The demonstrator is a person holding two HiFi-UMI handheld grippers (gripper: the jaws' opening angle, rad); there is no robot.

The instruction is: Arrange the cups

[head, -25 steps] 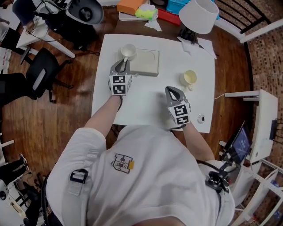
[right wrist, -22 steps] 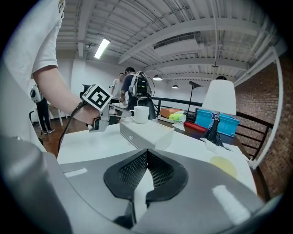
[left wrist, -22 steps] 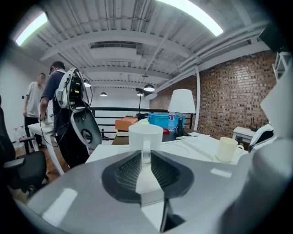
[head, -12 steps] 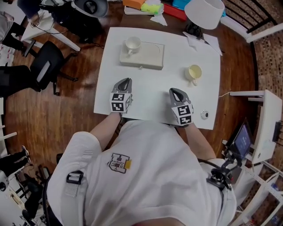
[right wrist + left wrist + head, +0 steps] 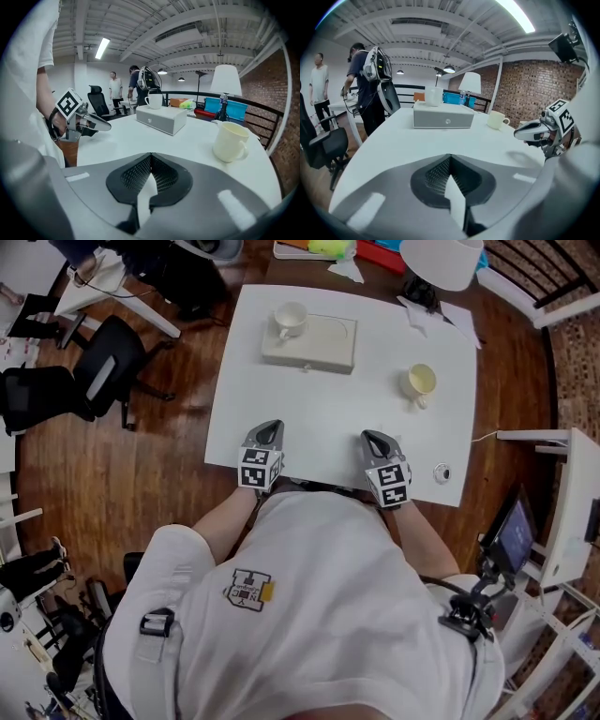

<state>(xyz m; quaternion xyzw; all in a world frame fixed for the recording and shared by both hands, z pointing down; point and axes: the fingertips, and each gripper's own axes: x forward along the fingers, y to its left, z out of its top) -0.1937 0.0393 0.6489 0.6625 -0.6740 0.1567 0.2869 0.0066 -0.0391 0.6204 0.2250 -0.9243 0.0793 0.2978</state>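
Fingers [image 5: 433,176] of the left gripper [image 5: 269,430] had just been closing and met tip to tip with nothing between them. Those of the right gripper [image 5: 374,438] were likewise pressed together and empty. Both grippers were at the near edge of the white tabletop [image 5: 328,427], side by side but apart. A white cup [image 5: 291,319] stood on the left end of a grey box [image 5: 319,343] near the far left corner. A cream cup [image 5: 421,381] stood on the tabletop near the right edge, its handle toward the near edge, well apart from the box.
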